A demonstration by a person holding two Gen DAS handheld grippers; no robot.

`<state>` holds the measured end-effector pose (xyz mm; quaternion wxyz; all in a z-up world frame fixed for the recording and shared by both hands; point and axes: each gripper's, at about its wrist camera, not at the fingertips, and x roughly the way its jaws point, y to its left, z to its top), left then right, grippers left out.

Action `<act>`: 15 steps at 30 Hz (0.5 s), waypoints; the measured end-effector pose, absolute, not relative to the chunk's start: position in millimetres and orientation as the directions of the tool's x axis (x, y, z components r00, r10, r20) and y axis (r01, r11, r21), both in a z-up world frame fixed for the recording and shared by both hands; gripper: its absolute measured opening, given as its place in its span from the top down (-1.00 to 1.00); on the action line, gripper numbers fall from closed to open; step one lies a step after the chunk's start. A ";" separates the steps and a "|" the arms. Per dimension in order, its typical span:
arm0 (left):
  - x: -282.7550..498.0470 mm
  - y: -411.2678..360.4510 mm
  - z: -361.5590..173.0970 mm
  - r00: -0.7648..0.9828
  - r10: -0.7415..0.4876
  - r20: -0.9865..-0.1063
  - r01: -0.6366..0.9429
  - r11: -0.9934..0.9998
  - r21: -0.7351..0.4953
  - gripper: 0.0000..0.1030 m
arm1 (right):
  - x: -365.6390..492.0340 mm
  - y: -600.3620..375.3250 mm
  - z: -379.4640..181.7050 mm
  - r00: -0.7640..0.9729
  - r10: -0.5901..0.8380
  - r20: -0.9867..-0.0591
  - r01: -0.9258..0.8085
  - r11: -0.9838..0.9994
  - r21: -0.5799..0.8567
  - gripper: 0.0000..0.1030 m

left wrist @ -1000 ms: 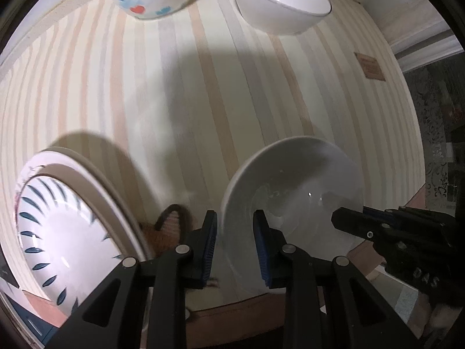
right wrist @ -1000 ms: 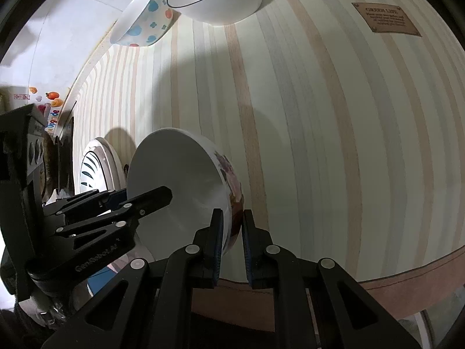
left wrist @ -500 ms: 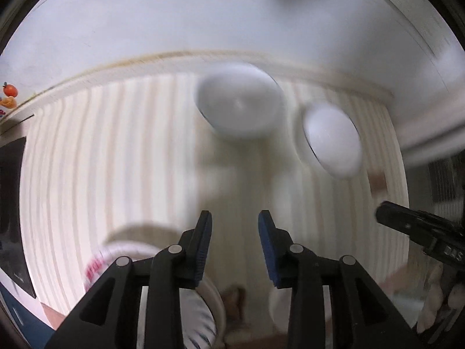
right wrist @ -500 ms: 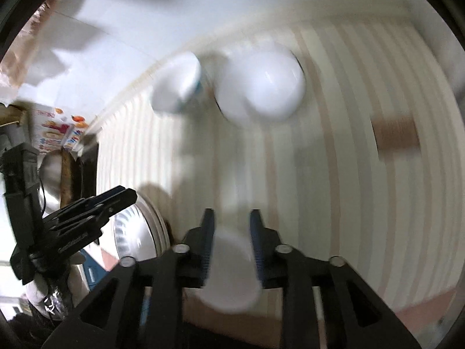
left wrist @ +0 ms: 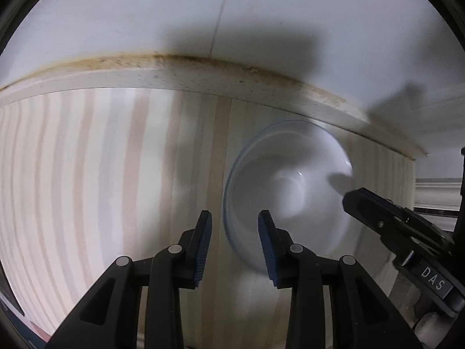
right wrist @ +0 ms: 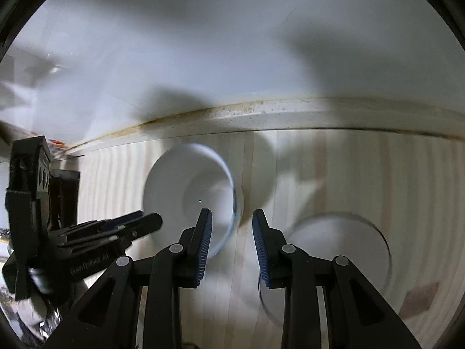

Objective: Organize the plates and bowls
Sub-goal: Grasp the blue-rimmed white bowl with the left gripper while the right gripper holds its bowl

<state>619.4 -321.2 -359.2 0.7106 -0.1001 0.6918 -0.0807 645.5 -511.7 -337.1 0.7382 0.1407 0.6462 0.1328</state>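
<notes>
Both views are smeared with motion blur, so fine detail is lost. In the left wrist view the left tongs (left wrist: 234,242) stand with a wide gap between the blue pads and nothing held. Just beyond the right-hand pad sits a white bowl (left wrist: 286,192) with a thin blue rim, upright on the striped cloth (left wrist: 87,174) that covers the bench, toward the far edge where a pale speckled ledge (left wrist: 203,72) meets the white wall (left wrist: 145,14). The right tongs (left wrist: 386,218) reach in from the right, their tip overlapping the bowl's right side — whether touching it cannot be told.

In the right wrist view the right tongs (right wrist: 232,244) are likewise spread wide and empty. The blue-rimmed bowl (right wrist: 189,195) lies just beyond the left-hand pad, and a second white bowl (right wrist: 340,250) with a dark rim lies to the near right, partly hidden behind the right-hand finger; the two bowls are apart. The left tongs (right wrist: 136,224) enter from the left, tip over the first bowl's near-left rim. A small brown label (right wrist: 418,296) shows on the cloth at the near right.
</notes>
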 end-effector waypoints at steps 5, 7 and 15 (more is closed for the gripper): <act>621.8 -323.8 -370.3 0.032 -0.243 -0.970 0.001 0.970 -0.243 0.61 | 662.4 -501.7 -370.2 0.067 0.361 -0.930 -0.008 0.932 0.361 0.70; 620.0 -323.9 -369.6 0.039 -0.235 -0.971 0.010 0.972 -0.235 0.63 | 663.7 -501.7 -379.3 0.052 0.375 -0.926 -0.003 0.927 0.375 0.79; 611.3 -331.1 -364.7 0.055 -0.204 -0.977 0.030 0.979 -0.203 0.63 | 661.1 -503.5 -378.6 0.054 0.365 -0.929 -0.010 0.931 0.365 0.79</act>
